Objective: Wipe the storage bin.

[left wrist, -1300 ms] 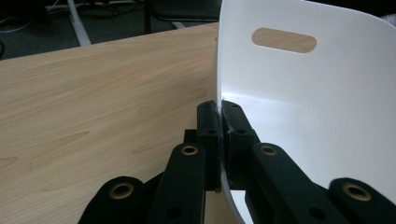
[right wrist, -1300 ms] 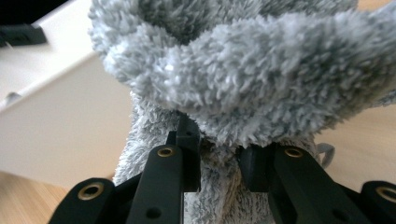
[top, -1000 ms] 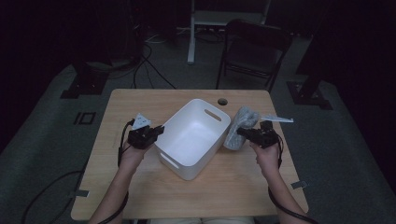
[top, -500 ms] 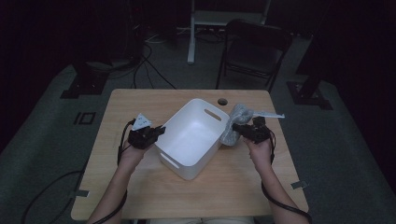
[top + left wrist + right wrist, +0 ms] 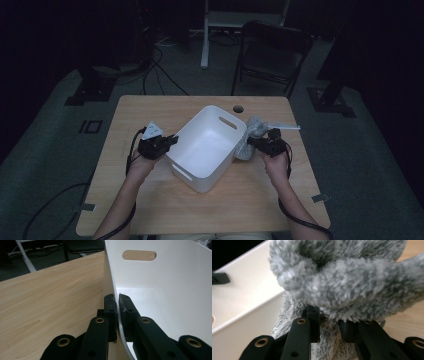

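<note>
In the high view, a white plastic bin (image 5: 207, 147) is being held askew at the middle of the wooden table (image 5: 150, 205). Its left rim is being pinched by the left hand-held gripper (image 5: 170, 141). A fluffy grey cloth (image 5: 250, 136) is being grasped by the right hand-held gripper (image 5: 252, 143), just beside the bin's right wall.

In the left gripper view, the bin's thin wall (image 5: 111, 272) is being clamped between the closed jaws, one outside and one inside.

In the right gripper view, the grey cloth (image 5: 342, 282) is being squeezed between the jaws, bunched above them, with the bin's wall (image 5: 244, 312) at the left.
</note>
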The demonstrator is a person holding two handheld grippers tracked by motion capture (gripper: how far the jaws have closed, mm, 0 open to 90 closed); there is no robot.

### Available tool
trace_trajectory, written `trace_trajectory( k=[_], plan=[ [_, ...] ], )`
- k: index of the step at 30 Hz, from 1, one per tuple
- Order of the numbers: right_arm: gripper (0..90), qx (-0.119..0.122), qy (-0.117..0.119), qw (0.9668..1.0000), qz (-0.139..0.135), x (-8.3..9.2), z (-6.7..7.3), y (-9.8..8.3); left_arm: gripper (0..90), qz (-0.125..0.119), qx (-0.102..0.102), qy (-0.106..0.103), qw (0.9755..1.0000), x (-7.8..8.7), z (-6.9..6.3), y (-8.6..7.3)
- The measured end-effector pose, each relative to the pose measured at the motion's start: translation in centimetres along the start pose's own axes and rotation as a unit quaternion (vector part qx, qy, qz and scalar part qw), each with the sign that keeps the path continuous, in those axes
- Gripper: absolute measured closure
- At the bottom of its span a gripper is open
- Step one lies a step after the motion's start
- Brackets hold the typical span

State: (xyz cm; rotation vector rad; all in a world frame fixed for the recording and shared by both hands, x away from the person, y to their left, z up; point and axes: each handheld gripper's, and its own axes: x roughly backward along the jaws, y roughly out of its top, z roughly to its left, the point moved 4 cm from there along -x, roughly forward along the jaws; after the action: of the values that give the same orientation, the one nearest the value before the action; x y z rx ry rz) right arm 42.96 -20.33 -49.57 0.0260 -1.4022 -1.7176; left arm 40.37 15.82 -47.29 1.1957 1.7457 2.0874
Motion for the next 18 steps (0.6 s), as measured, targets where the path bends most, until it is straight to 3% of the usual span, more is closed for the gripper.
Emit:
trace_trajectory(
  k=[10,13,18],
  plan=[
    [73.4,-0.002,-0.001,0.9999,0.013,-0.7,-0.5,-0.8,85.5,-0.003,0.001,-0.002,1.0000,-0.1,-0.1,0.0],
    [73.4,-0.004,-0.003,0.9999,0.016,-1.0,-0.7,-1.1,85.2,-0.003,-0.011,-0.001,0.9999,-0.1,-0.2,0.0],
    [73.5,-0.009,-0.005,0.9997,0.020,-1.4,-0.8,-1.4,84.7,-0.007,-0.007,-0.005,0.9999,-0.1,-0.1,0.0]
  ],
)
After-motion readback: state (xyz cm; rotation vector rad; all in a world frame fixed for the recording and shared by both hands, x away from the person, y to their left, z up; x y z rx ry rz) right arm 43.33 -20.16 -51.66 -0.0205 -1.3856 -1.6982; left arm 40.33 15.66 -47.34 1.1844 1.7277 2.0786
